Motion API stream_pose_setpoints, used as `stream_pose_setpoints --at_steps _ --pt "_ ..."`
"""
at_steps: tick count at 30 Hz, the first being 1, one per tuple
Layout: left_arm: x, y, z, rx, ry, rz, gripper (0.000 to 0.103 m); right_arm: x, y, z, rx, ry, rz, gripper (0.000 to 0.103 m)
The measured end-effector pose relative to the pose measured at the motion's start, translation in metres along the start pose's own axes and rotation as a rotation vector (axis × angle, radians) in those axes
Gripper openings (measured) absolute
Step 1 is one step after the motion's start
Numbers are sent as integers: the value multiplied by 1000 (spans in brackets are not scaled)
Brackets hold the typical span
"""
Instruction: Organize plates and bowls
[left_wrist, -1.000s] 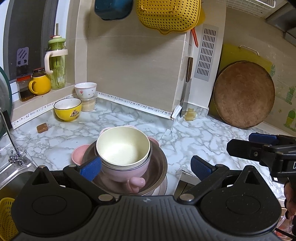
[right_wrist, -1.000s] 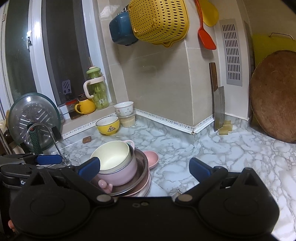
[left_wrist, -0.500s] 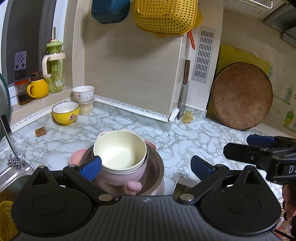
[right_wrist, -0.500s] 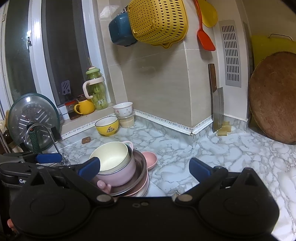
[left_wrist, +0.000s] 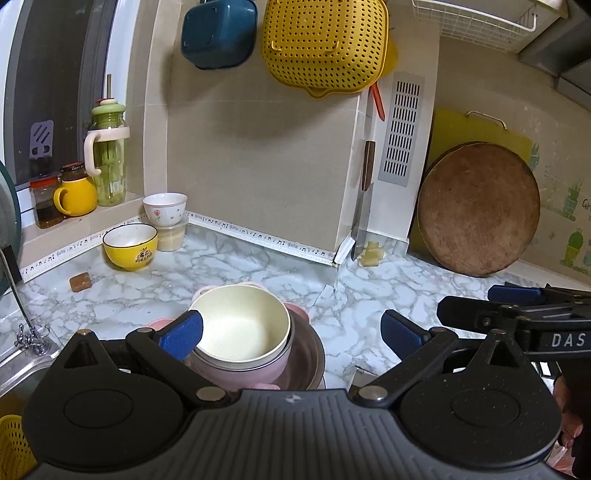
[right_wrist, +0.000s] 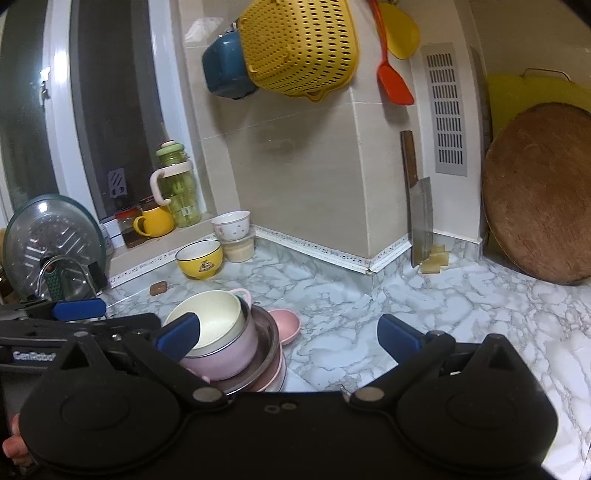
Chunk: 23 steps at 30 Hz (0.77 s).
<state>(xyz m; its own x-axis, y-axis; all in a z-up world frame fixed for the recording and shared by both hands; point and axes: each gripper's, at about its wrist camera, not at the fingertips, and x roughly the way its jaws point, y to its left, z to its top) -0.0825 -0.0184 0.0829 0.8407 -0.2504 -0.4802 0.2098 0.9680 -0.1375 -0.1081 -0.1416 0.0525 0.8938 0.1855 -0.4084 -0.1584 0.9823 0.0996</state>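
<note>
Left tongs (left_wrist: 291, 334) lower, closer over cream bowl (left_wrist: 240, 326); both spread wide.

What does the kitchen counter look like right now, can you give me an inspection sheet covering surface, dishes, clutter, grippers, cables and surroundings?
Surface: marble-pattern counter, sink edge at left.
Job's things: cream bowl nested in a pink bowl, inside a steel bowl on pink plates; yellow bowl and white bowl near the sill.
Clutter: small brown block, cleaver leaning on the wall.
Grippers: left gripper open over the stack; right gripper open, empty.
Cables: nothing seen.
Surroundings: yellow colander hanging, round wooden board leaning, green bottle and yellow mug on the sill.
</note>
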Motion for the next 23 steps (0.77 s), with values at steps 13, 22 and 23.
stream_pose_setpoints --at_steps 13,22,23 --pt "6 4 1 -22 13 -3 103 10 1 0 2 16 8 103" --pt "15 9 1 -45 27 1 103 19 1 2 5 35 21 103" --pt "16 10 1 -50 32 0 103 21 2 2 4 38 24 103"
